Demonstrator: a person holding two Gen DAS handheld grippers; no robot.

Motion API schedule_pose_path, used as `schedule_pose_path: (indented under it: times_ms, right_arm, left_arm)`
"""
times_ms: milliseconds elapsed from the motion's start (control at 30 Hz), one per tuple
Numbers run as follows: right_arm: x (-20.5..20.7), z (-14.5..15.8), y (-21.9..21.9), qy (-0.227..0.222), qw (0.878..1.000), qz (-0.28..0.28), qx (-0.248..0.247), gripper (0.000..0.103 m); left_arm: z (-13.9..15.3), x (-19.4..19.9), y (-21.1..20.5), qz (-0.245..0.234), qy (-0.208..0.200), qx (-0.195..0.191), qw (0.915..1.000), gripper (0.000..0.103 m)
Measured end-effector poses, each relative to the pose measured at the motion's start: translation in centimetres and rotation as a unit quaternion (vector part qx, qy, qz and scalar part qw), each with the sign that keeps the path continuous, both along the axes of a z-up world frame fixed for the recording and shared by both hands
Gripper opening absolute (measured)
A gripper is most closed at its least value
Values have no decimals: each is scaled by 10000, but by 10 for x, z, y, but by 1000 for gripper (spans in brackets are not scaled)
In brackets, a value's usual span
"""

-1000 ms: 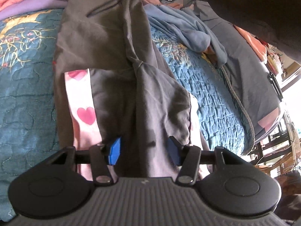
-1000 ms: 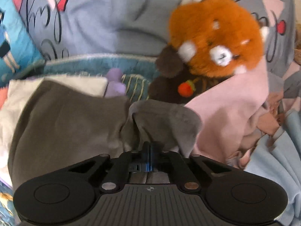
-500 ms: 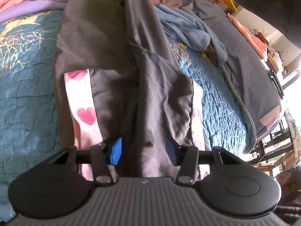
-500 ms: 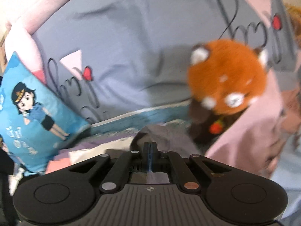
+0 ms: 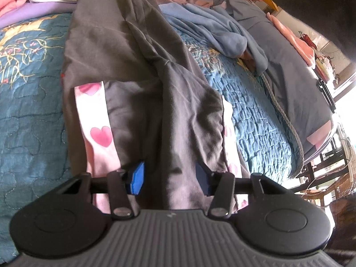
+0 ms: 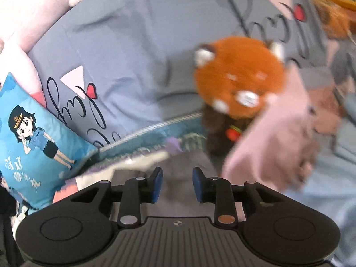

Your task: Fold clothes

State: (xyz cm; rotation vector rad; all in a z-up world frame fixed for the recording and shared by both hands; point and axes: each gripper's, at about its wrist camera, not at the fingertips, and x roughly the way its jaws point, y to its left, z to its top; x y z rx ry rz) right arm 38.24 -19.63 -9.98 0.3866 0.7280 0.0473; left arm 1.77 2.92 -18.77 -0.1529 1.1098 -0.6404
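Across the teal quilted bed point(image 5: 33, 115) a long dark grey cotton garment point(image 5: 124, 51) lies lengthwise, one half doubled over, probably mid-fold. Left gripper point(image 5: 169, 175) hovers over its near end, jaws wide, empty. Right gripper point(image 6: 177, 183) likewise gapes, gripping nothing, above grey cloth.

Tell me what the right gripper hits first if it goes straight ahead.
Probably the grey garment lying between its open fingers; beyond that, the teal quilt's edge. Depth is unclear in this blurred view.

Orange red-panda plush point(image 6: 239, 81) far right against grey pillow with script print point(image 6: 138, 51), blue cartoon cushion point(image 6: 37, 131) near left, teal quilted bedspread point(image 5: 33, 120) spread over bed, chair frames point(image 5: 322, 155) at far right edge
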Motion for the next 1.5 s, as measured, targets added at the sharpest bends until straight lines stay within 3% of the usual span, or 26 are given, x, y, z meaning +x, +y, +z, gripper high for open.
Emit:
schedule_pose_path:
  times_ms: [100, 167, 300, 433, 633, 733, 800, 900, 1133, 1333, 1400, 1500]
  right_arm:
    - [-53, -14, -27, 128, 9999, 94, 58, 31]
    - [-89, -22, -41, 227, 9994, 250, 45, 32]
    - [-170, -42, -45, 429, 9914, 1230, -87, 36]
    - [-229, -57, -23, 480, 9701, 2296, -629, 37]
    - [-233, -57, 21, 365, 9538, 2880, -778, 38]
    - [-219, -65, 35, 746, 9497, 2886, -960, 35]
    - [-209, -70, 44, 999, 9461, 2886, -1081, 8]
    - [-207, -70, 49, 1096, 9439, 2899, -1137, 5]
    - [-235, -37, 42, 619, 9420, 3110, -1098, 4]
    - [-237, -45, 58, 739, 9375, 3296, -834, 4]
    - [-234, -57, 70, 896, 9348, 3337, -821, 10]
    - [-229, -64, 68, 1004, 9479, 2977, -532, 14]
  left_arm:
    - [0, -1, 0, 9, 11, -11, 10000, 52]
    - [-1, -2, 2, 57, 37, -7, 10000, 45]
    - [-3, -3, 9, 194, 139, -110, 9997, 37]
    - [-4, -6, 11, 241, 148, -96, 9996, 28]
    - [-1, -13, 6, 198, 51, 147, 9997, 9]
    - [3, -19, 2, 164, -74, 259, 9995, 7]
    - [6, -22, 0, 138, -150, 316, 9993, 6]
    - [9, -27, -1, 163, -163, 230, 9995, 4]
    - [31, -56, 3, 178, -79, -482, 9986, 2]
    - [40, -78, 18, 423, -138, -335, 9984, 2]
    - [37, -79, 24, 505, -50, -290, 9983, 2]
    - [37, -83, 25, 581, -52, -165, 9982, 2]
